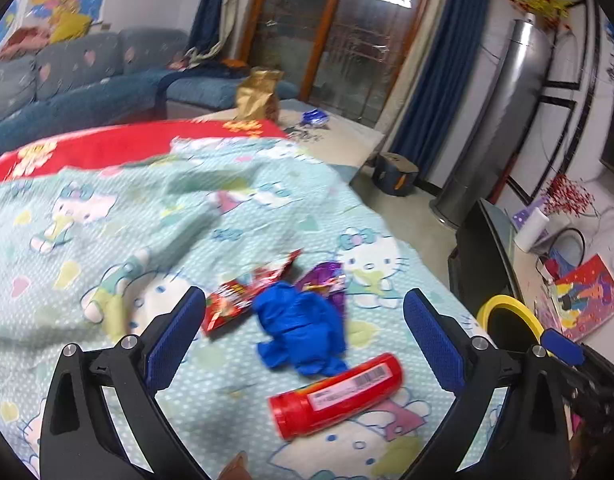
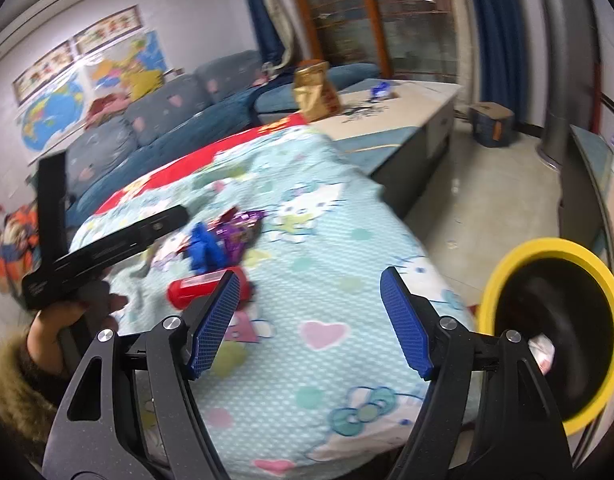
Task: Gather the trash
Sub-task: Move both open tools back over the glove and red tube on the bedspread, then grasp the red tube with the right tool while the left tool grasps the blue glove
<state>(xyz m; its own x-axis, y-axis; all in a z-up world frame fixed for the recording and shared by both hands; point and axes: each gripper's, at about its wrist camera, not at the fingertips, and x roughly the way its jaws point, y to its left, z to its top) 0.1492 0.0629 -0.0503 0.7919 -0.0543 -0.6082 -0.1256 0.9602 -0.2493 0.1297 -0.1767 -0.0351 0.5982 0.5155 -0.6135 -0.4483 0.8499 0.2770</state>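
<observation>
Trash lies on a cartoon-cat blanket (image 1: 107, 240): a red plastic bottle (image 1: 337, 394) on its side, a crumpled blue glove (image 1: 299, 328), a red snack wrapper (image 1: 243, 300) and a purple wrapper (image 1: 327, 280). My left gripper (image 1: 304, 294) hovers open over the glove, with the bottle lower between its fingers and nothing gripped. My right gripper (image 2: 311, 276) is open and empty above bare blanket. The bottle (image 2: 191, 290), glove (image 2: 205, 248) and purple wrapper (image 2: 243, 232) sit to its left. A yellow-rimmed black bin (image 2: 547, 250) stands at the blanket's right edge, something white inside.
A hand (image 2: 63, 320) in a furry cuff holds the left tool's black handle. Beyond the blanket are a red cloth (image 1: 119, 144), a low table with a gold bag (image 1: 259, 96), a blue sofa (image 1: 87, 76), a cardboard box (image 1: 395, 172) on the floor and a dark cabinet (image 1: 483, 256).
</observation>
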